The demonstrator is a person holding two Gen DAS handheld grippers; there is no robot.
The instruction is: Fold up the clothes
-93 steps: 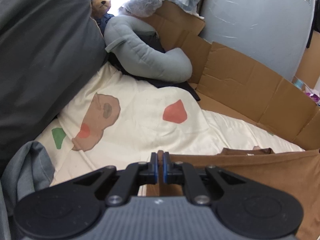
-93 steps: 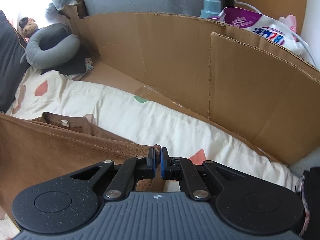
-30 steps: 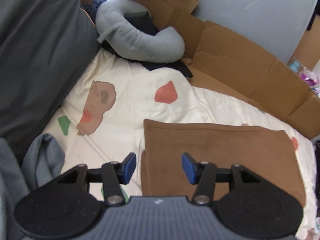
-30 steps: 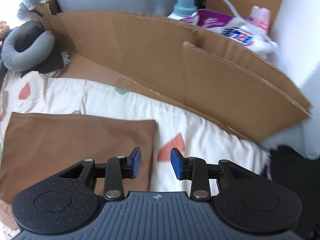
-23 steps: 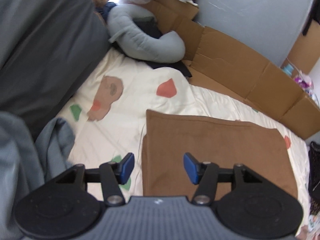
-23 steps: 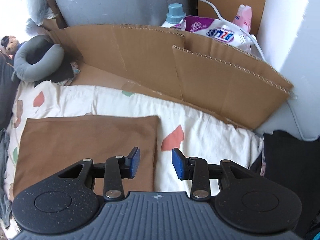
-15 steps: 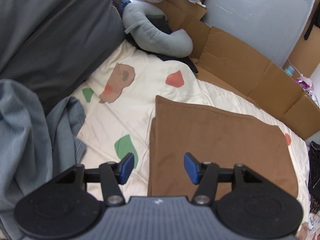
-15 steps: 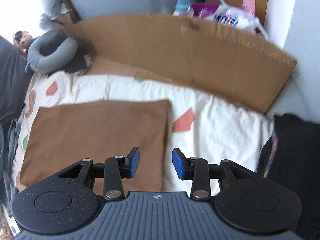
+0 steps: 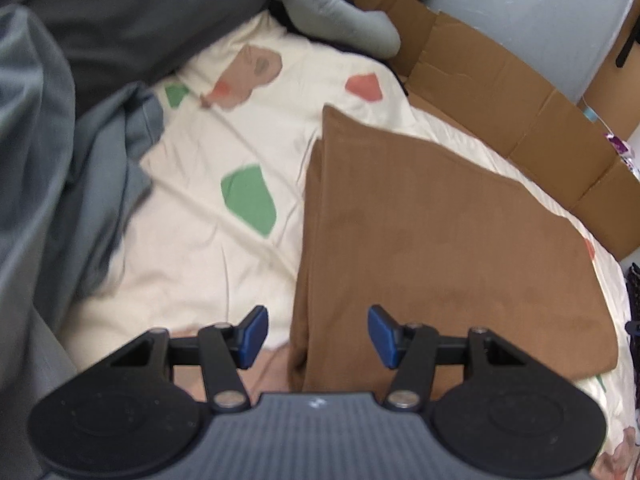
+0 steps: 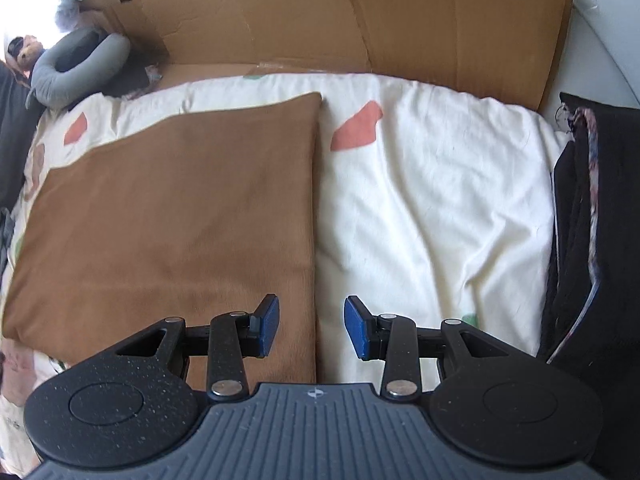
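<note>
A brown garment (image 9: 432, 240) lies folded flat on the cream bedsheet (image 9: 224, 248); it also shows in the right wrist view (image 10: 168, 208). My left gripper (image 9: 318, 336) is open and empty, above the garment's near left edge. My right gripper (image 10: 312, 326) is open and empty, straddling the garment's near right edge. Neither gripper touches the cloth.
Grey clothes (image 9: 56, 168) are heaped at the left. A grey neck pillow (image 9: 332, 12) lies at the head of the bed. Cardboard sheets (image 10: 360, 20) line the far side. A dark garment pile (image 10: 596, 240) sits at the right edge of the bed.
Both grippers let go of the brown garment, opened and pulled back toward its near edge. The garment now lies folded flat.
</note>
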